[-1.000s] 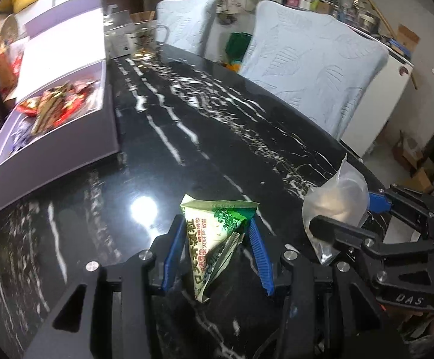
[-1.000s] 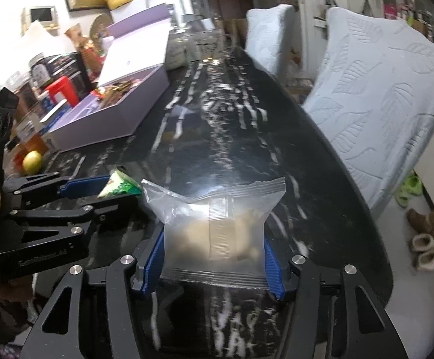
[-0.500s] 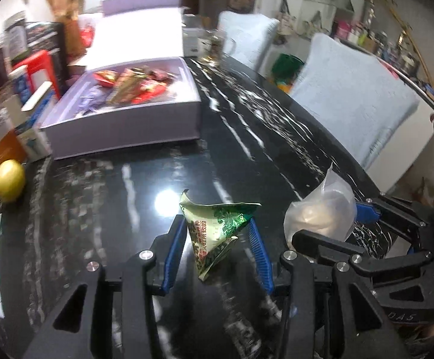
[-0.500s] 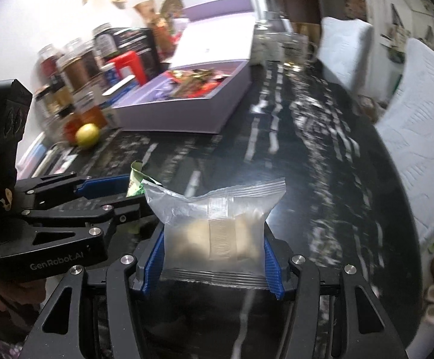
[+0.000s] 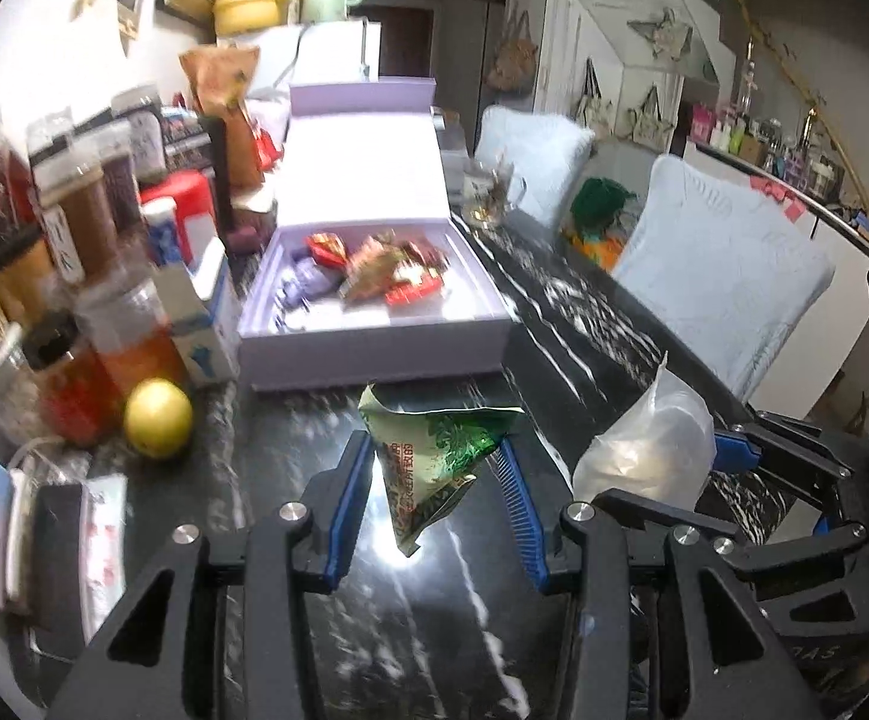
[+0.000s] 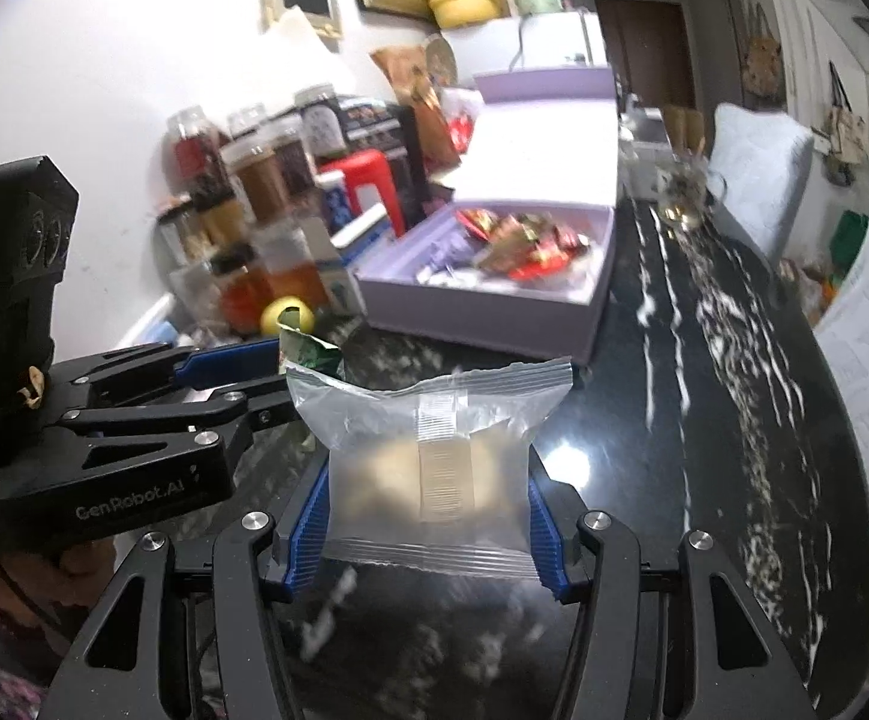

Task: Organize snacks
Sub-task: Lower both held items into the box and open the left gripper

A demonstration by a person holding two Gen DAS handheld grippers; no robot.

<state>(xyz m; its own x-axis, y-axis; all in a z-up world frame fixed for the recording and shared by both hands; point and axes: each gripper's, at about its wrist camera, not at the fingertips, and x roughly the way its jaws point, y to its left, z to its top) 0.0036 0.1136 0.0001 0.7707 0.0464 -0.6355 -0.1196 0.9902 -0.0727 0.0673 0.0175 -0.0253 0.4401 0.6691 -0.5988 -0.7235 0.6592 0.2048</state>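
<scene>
Left wrist view: left gripper (image 5: 434, 498) has its fingers closed narrowly on a green triangular snack packet (image 5: 434, 456), held clear above the black marbled surface (image 5: 584, 348). At 12 o'clock from the packet sits an open lilac box (image 5: 374, 354), lid tipped back, with red and purple wrapped snacks (image 5: 374, 267) inside. A yellow lemon (image 5: 157, 417) lies at 9 o'clock, just beside a row of jars and bottles (image 5: 86, 276). At 3 o'clock the right gripper (image 5: 752, 480) carries a clear pouch (image 5: 650, 450).

Right wrist view: right gripper (image 6: 428, 516) has its fingers pressed on both sides of the clear pouch (image 6: 434, 462), pale contents inside, held off the surface (image 6: 704, 390). At 9 o'clock the left gripper (image 6: 236, 378) shows side-on, the green packet (image 6: 308, 351) poking out of its tip. The lilac box (image 6: 482, 312) stands at 12 o'clock; the lemon (image 6: 287, 315) is at 11 o'clock.
</scene>
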